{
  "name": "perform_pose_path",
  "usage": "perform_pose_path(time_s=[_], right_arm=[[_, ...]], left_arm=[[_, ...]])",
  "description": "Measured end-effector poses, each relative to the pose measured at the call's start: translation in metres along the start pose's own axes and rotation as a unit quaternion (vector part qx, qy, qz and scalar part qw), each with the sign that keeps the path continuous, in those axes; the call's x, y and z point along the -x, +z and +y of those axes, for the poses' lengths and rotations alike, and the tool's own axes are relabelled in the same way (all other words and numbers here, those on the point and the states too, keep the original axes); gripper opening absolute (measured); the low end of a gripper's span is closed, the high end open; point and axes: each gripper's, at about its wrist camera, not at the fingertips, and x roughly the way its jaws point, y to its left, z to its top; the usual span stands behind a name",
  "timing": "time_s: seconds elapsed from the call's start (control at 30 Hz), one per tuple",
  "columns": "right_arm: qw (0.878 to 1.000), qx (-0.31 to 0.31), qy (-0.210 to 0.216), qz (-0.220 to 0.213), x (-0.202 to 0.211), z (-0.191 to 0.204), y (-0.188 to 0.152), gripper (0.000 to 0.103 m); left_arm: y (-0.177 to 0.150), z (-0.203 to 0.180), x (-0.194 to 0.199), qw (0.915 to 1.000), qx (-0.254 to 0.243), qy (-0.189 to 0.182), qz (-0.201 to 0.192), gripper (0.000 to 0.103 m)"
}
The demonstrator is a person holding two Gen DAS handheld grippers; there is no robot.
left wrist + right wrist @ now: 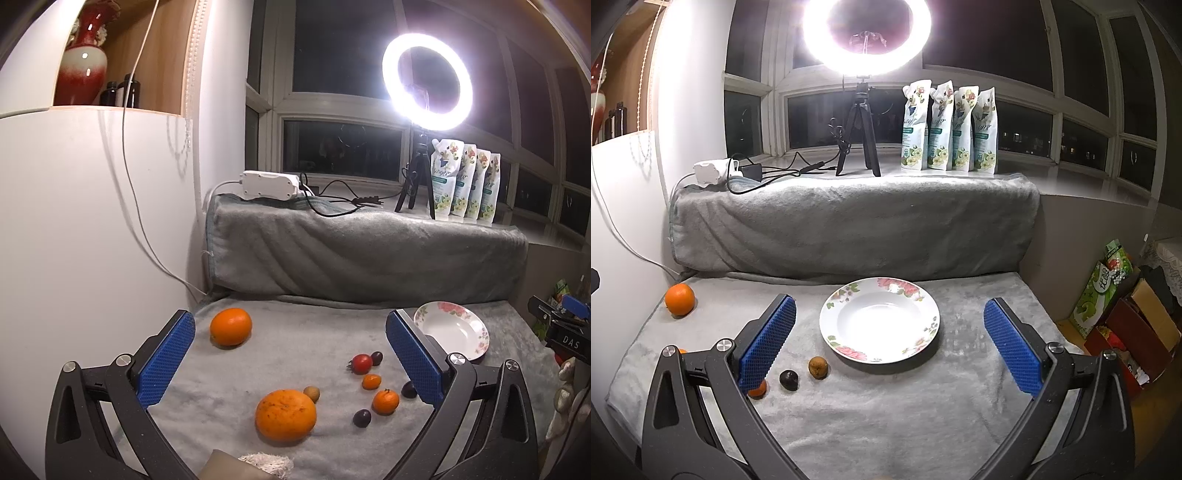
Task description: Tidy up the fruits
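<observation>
Fruit lies scattered on the grey blanket (221, 387). One orange (231, 326) sits far left, and a bigger orange (286, 415) is nearer, with a small brown fruit (312, 394) touching it. To the right are a red tomato (361, 363), a mandarin (386, 401), a kumquat (371, 381) and three dark grapes (362, 418). My left gripper (290, 354) hangs open above them, holding nothing. The empty floral plate (827, 314) lies flat ahead of my right gripper (890, 339), which is open and empty. Left of the plate are the brown fruit (817, 366) and a dark grape (789, 380).
A blanket-covered ledge (849, 229) rises behind the surface. It carries a ring light on a tripod (858, 140), several pouches (949, 129), a white power strip (269, 184) and cables. A white cabinet wall (92, 221) closes the left side. Boxes (1126, 325) stand beyond the right edge.
</observation>
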Motion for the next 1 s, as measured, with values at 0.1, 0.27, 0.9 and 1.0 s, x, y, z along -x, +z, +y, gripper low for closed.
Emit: perform_pose_path(time_s=[0.1,0.27,0.9,1.0], right_arm=[[1.000,0.000,0.001,0.001,-0.0001,-0.0006,0.0005,0.103],[1.000,0.000,0.001,0.001,-0.0002,-0.0013,0.0006,0.103],[1.000,-0.003,-0.010,0.000,0.0014,-0.0028,0.0017,0.103],[1.000,-0.005,-0.010,0.001,0.0016,-0.0035,0.0026,0.103]], left_arm=[[-0.0001,-0.0012,-0.0013,1.0000,-0.002,0.000,0.001,0.102],[-0.0009,-0.0033,-0.0015,1.0000,-0.002,-0.001,0.000,0.102],[-0.0031,-0.0044,-0.0031,1.0000,-0.001,-0.003,0.003,0.102],[-0.0040,-0.0041,-0.0023,1.0000,0.000,-0.003,0.001,0.102]])
